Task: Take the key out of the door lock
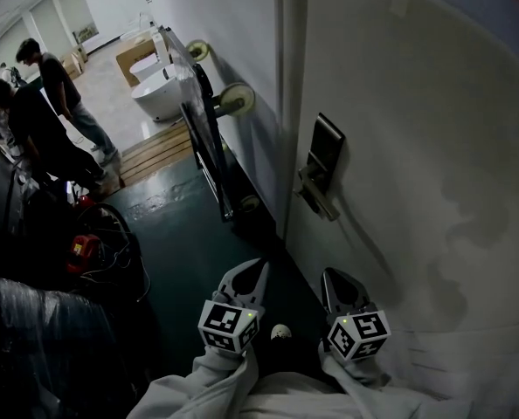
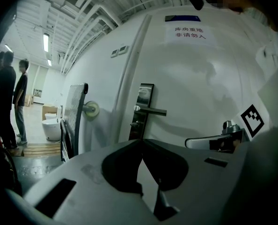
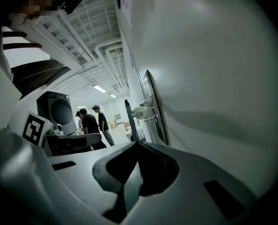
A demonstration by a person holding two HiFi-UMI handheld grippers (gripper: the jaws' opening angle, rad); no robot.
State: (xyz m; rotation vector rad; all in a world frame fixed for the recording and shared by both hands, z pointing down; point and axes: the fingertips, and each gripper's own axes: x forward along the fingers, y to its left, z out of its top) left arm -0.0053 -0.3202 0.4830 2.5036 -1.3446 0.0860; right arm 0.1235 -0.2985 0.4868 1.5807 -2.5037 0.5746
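Left gripper (image 1: 259,266) and right gripper (image 1: 332,278) hung low before the door (image 1: 417,147), both with jaws pressed together and empty.
They sat side by side just above the dark floor (image 1: 181,234), each pair of jaws meeting tip to tip on nothing, well apart from the lock plate (image 1: 327,149) higher on the door. Under its handle (image 1: 319,196) a small stub (image 2: 137,123), apparently the key, stuck out of the lock. Far off to the left, people (image 1: 45,103) stood near a white toilet (image 1: 159,94).

The left hand-held gripper (image 2: 141,142), jaws together and empty, faces the door lock (image 2: 144,108) on the white door (image 2: 200,83).
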